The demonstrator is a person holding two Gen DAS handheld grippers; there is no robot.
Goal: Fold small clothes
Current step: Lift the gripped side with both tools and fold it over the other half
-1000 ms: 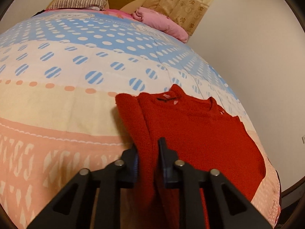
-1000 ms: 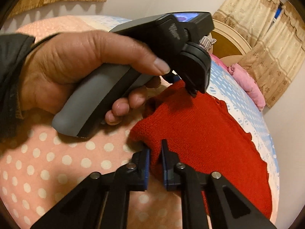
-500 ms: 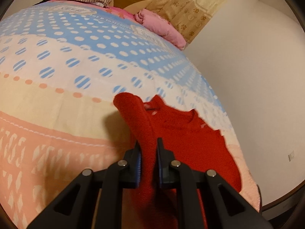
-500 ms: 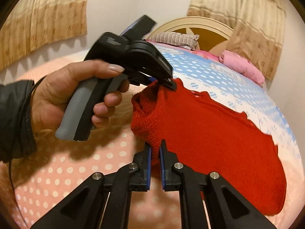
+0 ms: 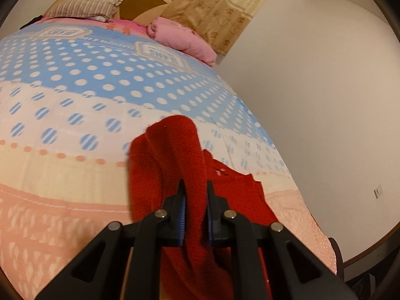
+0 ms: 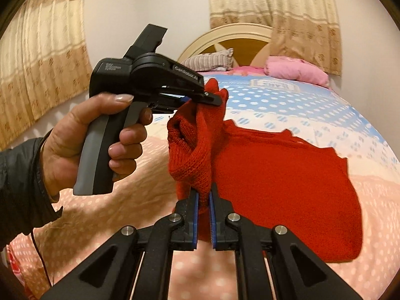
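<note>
Both grippers, left gripper [image 5: 195,195] and right gripper [image 6: 203,197], pinch one raised edge of the red sweater [image 6: 287,175], ready to fold it across the bed [image 5: 75,100].

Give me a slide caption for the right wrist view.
Both grippers, right gripper and left gripper, pinch the red sweater's edge above the bed.

I'm looking into a home bedroom: a bed [image 5: 75,95] under a dotted blue, cream and peach cover fills both wrist views, with a rounded cream-and-wood headboard [image 6: 240,40] at its far end. A striped pillow [image 6: 207,61] and a pink bundle [image 6: 295,71] (pillow or quilt, hard to say) lie there, beige patterned curtains [image 6: 272,7] behind.
</note>
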